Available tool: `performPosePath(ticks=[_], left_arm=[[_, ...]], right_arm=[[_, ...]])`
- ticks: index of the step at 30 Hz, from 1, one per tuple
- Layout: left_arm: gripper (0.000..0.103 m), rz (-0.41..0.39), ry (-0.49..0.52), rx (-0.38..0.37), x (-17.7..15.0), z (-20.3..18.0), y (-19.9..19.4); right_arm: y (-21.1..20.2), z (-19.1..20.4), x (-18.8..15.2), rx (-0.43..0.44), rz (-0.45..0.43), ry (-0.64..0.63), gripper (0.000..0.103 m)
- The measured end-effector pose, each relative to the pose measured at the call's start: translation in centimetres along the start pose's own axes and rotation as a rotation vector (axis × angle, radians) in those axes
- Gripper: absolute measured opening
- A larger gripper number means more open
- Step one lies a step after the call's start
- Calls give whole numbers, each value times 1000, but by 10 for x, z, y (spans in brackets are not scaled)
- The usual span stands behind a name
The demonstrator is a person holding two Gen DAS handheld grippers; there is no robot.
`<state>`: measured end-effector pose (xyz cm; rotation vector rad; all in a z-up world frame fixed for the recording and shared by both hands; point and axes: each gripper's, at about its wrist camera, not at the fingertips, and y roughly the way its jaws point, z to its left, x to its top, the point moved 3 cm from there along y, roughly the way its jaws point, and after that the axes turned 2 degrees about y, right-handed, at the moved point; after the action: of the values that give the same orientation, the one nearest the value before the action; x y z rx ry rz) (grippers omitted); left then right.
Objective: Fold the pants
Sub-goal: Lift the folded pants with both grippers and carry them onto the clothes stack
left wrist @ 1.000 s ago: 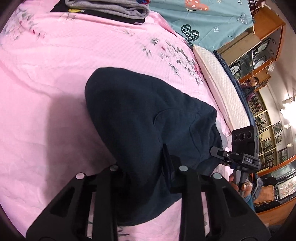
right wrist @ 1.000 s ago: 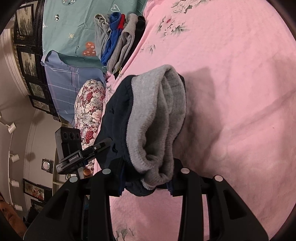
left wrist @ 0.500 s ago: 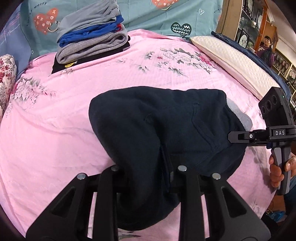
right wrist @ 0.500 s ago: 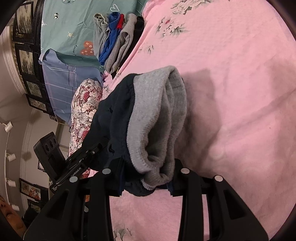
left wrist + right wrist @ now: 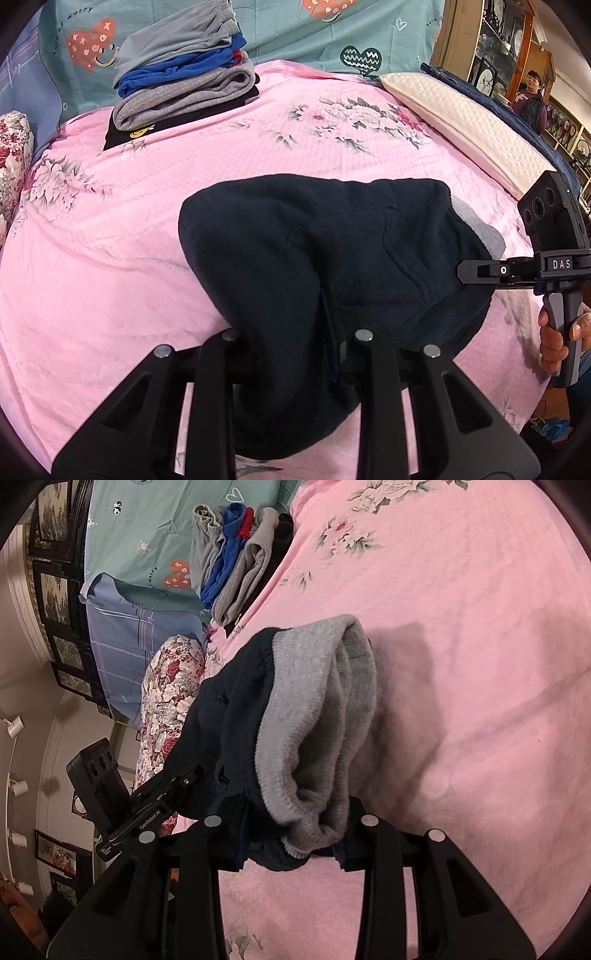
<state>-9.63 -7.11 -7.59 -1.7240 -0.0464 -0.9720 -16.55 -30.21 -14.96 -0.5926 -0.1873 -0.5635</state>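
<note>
Both grippers, left (image 5: 291, 354) and right (image 5: 291, 834), are clamped on the navy pants (image 5: 332, 258). Thick, floppy fleece that'll sag, so I'd grab edges near the grey waistband (image 5: 314, 716).

Both grippers clamped, pants hanging between them

The left gripper (image 5: 295, 354) points steeply down, its two black fingers (image 5: 218, 373) pinched on a thick bunch of the dark pants (image 5: 314, 258), cloth bulging out ahead of and below the tips. Off to its right the right gripper (image 5: 476, 271) comes in side-on and near level, its slim tip buried in the pants' far edge, a bare hand (image 5: 554, 332) wrapped round the grey handle under it. From the right gripper's own camera, its fingers (image 5: 373, 849) squeeze a wad of grey lining and dark cloth; the left gripper (image 5: 192, 775) shows at its left, angled in.
</note>
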Motion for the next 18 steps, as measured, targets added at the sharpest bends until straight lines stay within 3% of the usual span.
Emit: performPosePath(ticks=[11, 15, 18], left_arm=[[25, -52, 9, 46, 47, 25, -21], [25, -109, 12, 78, 95, 54, -47], [25, -196, 15, 112, 152, 81, -74]], right_arm=[[-1, 34, 29, 28, 0, -66, 35], [6, 61, 61, 34, 6, -108, 35], [9, 102, 93, 44, -12, -208, 35]])
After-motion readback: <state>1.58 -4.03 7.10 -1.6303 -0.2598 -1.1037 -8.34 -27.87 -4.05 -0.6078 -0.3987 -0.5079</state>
